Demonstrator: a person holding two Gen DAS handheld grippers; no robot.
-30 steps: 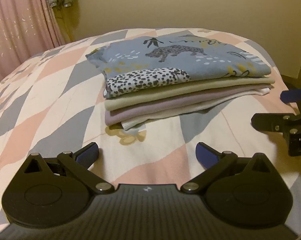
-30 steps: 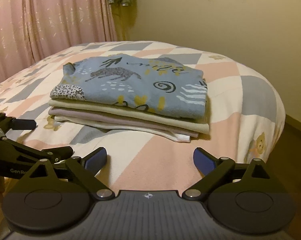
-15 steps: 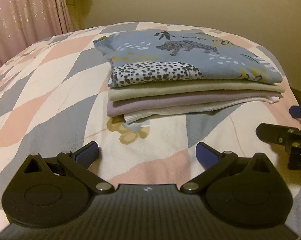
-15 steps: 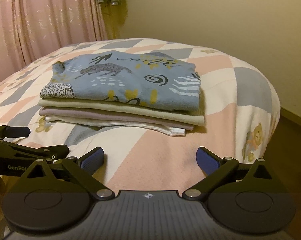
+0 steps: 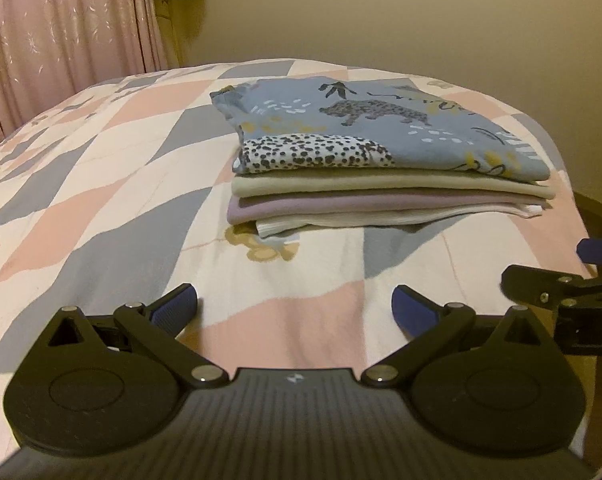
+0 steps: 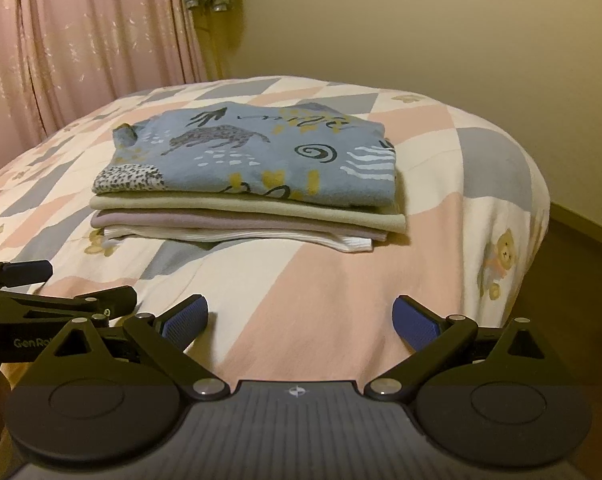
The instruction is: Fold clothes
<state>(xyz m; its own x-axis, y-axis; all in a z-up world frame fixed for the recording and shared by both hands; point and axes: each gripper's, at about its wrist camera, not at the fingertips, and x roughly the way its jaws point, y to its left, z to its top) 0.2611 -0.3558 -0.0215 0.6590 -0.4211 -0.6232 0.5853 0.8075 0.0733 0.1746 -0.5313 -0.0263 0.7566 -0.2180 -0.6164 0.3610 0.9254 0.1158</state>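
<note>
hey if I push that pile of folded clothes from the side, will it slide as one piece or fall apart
The stack of folded clothes would probably shear rather than slide whole: four loose soft layers, edges already uneven. The blue animal-print top piece would likely slip first, as nothing holds it. The checked bedspread looks soft, so the white bottom layer may drag and bunch.

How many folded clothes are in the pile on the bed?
4. The blue animal-print piece is on top, the cream piece under it, then the lilac piece, and the white piece at the bottom on the bed. Thinner pieces may be hidden between.
</note>
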